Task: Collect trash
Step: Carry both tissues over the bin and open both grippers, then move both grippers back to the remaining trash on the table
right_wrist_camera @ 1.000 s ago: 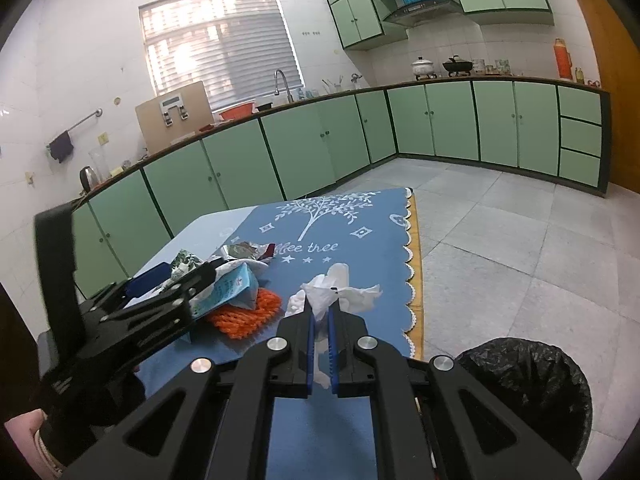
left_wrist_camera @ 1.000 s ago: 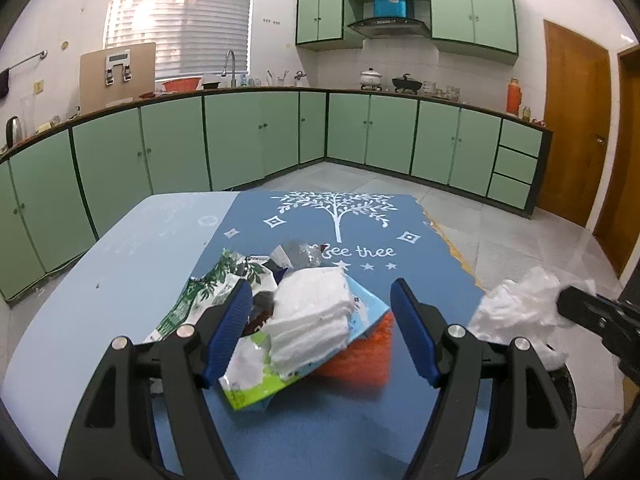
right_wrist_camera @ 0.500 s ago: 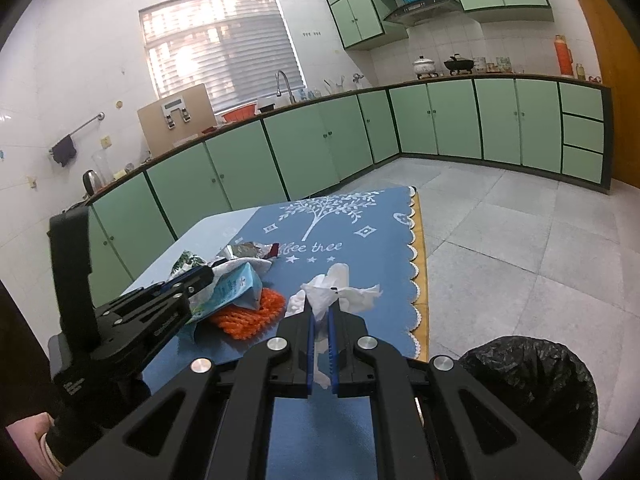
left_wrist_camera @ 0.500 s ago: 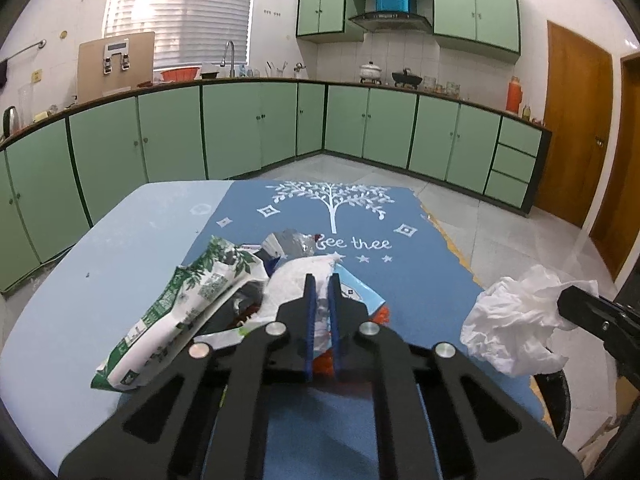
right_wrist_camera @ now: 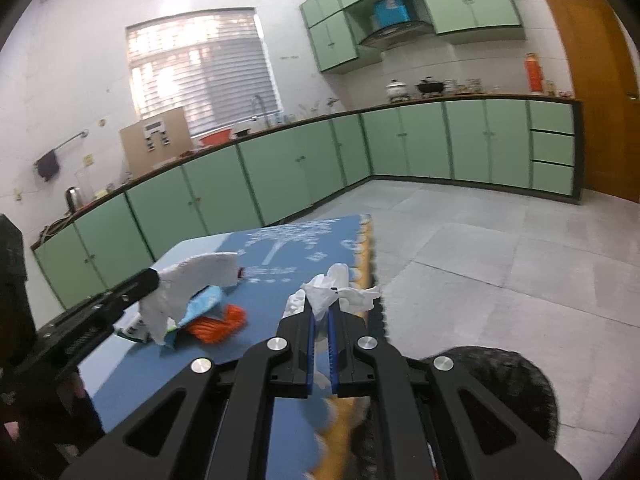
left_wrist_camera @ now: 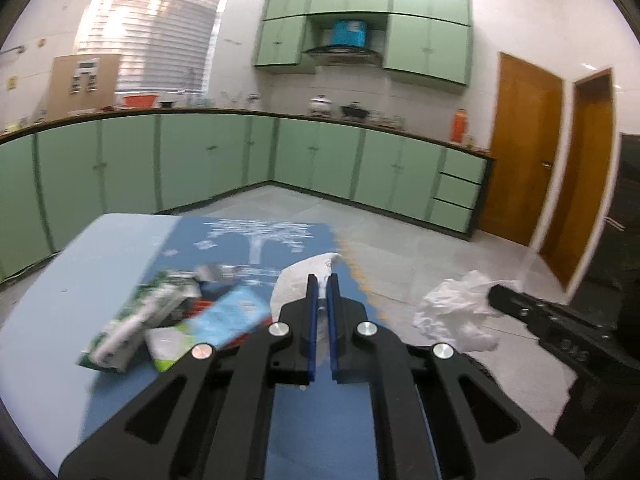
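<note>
My left gripper (left_wrist_camera: 322,280) is shut on a white folded paper towel (left_wrist_camera: 298,280), lifted off the trash pile; in the right wrist view that paper towel (right_wrist_camera: 192,280) hangs from the left gripper (right_wrist_camera: 154,278) above the table. My right gripper (right_wrist_camera: 322,310) is shut on a crumpled white tissue (right_wrist_camera: 340,286), held near the table's right edge; the left wrist view shows this tissue (left_wrist_camera: 456,312) at the right gripper (left_wrist_camera: 494,294). Left on the blue mat (right_wrist_camera: 272,292) are a green-white wrapper (left_wrist_camera: 132,324), a light-blue packet (left_wrist_camera: 232,316) and an orange mesh piece (right_wrist_camera: 220,322).
A bin lined with a black bag (right_wrist_camera: 508,384) stands on the floor right of the table, just below my right gripper. Green cabinets (left_wrist_camera: 200,168) run along the walls. Wooden doors (left_wrist_camera: 524,164) stand at the right. The tiled floor (right_wrist_camera: 500,264) lies beyond the table.
My left gripper closed on the paper towel and lifted it up and rightward off the pile. The right gripper, still holding the tissue, shifted toward the table's right edge and the bin.
</note>
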